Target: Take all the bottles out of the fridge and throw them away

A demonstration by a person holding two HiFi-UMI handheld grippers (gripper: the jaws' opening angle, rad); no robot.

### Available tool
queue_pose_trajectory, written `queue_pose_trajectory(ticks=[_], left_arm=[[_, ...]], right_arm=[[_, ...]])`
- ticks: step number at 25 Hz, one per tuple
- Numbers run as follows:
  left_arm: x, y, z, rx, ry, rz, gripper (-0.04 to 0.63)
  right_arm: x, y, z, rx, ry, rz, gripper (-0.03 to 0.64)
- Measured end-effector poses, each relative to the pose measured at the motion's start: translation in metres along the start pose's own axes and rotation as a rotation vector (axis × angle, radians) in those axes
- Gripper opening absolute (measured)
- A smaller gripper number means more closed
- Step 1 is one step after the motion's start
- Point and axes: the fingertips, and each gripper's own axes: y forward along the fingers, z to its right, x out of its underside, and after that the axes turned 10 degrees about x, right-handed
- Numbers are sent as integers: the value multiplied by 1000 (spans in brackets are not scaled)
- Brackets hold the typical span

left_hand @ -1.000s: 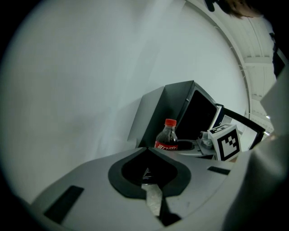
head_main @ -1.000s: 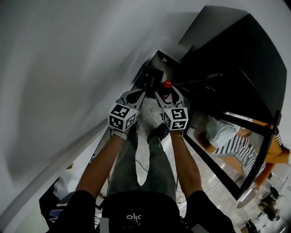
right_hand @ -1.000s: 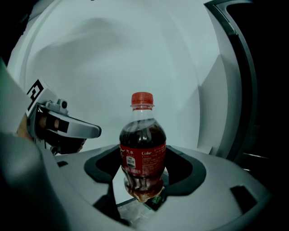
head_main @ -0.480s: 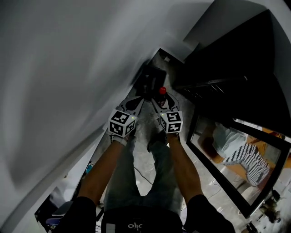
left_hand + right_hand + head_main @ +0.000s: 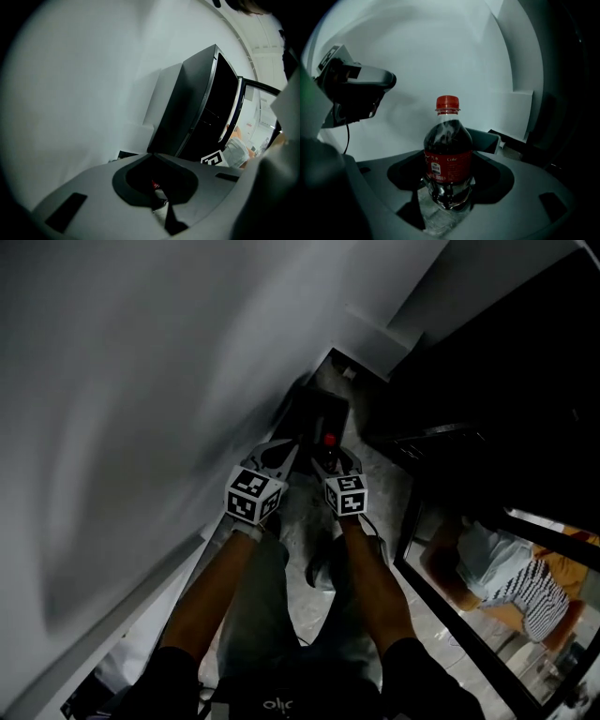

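Observation:
A cola bottle [image 5: 448, 154] with a red cap [image 5: 330, 439] and red label stands upright in my right gripper [image 5: 447, 199], whose jaws are shut on its lower body. In the head view the right gripper [image 5: 325, 452] is held out just short of a black bin [image 5: 319, 413] that stands on the floor against the white wall. My left gripper [image 5: 289, 450] is alongside, to the left of the bottle. Its jaws [image 5: 161, 211] meet at the tips, with only a dark hollow and a small red and shiny glimpse showing behind them. The left gripper also shows in the right gripper view [image 5: 356, 91].
The tall black fridge [image 5: 487, 362] stands at the right, with its door [image 5: 232, 110] open. A white wall [image 5: 141, 381] runs along the left. My legs and a shoe [image 5: 323, 570] are on the pale floor below. A person in striped clothing [image 5: 539, 592] is at the lower right.
Both grippers and the bottle have come closer to the black bin. The fridge has slid toward the right edge of the head view. The grips are unchanged.

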Motion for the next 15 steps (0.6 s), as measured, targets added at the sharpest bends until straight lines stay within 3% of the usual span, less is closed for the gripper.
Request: queue_pose_trajectory(ticks=[9,15], left_arm=[[-1,16,-16,-8,10,18,2],[-8,12,-14,-13,0,15,2]], right_arm=[[44,54,17,23,6,-120,307],[29,40,16,43,-23,-102,201]])
